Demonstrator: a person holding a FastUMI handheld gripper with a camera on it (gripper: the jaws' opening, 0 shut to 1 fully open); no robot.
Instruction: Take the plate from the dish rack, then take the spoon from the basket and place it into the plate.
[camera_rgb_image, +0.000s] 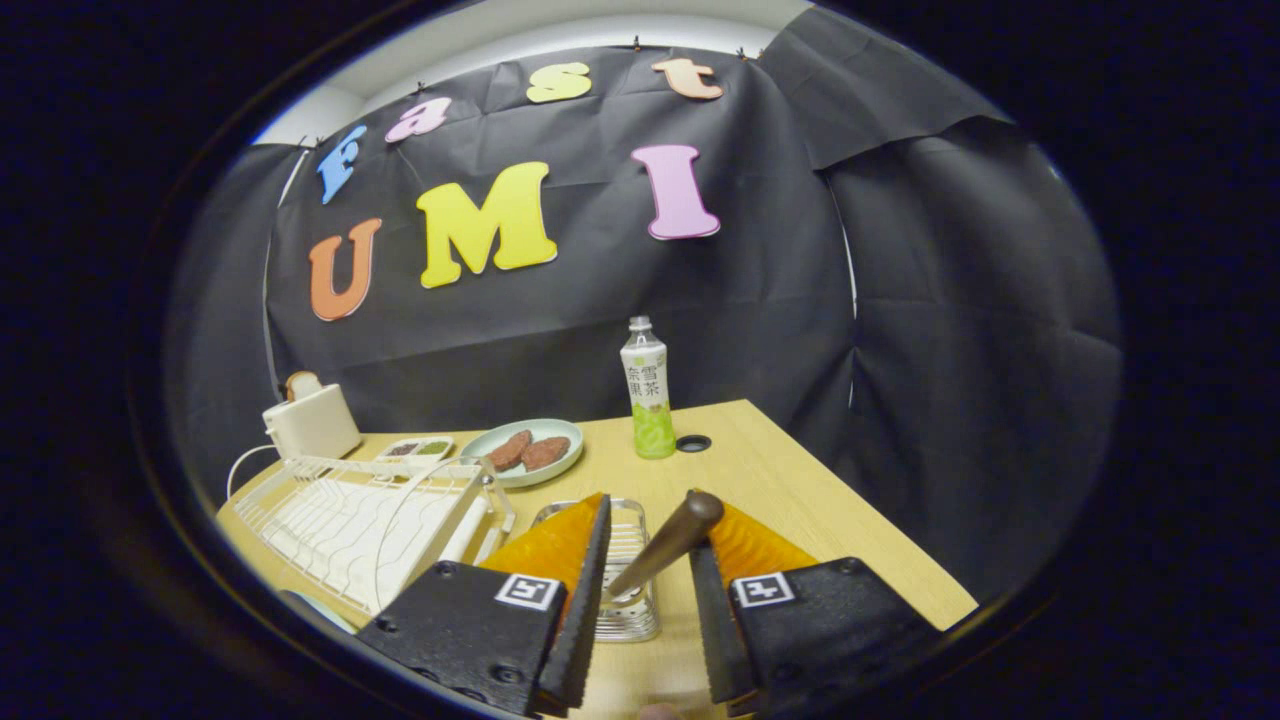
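Gripper view: claw (648, 560) parted, fingers standing apart over the wire basket (622, 575), pressing on nothing. Spoon (668, 543) upright-tilted in that basket, dark handle leaning up and toward the right finger, handle tip close by that finger's inner edge; cannot tell whether touching. Left finger well clear of the handle. Bowl end of the spoon down inside the basket, between the fingers.

White wire dish rack (365, 520) just left of the basket on the light wooden table (800, 500), with a thin wire hoop rising over it. Pale plate edge (315, 607) low beside the left finger, in front of the rack; mostly hidden.

Beyond the fingers: a pale green dish (525, 452) carrying two brown patties, a small tray (415, 449) of dark and green bits beside it, a white toaster (310, 420) at the far left corner with its cord trailing. Drink bottle (647, 390) upright farther back, near a round hole (693, 443) in the table.
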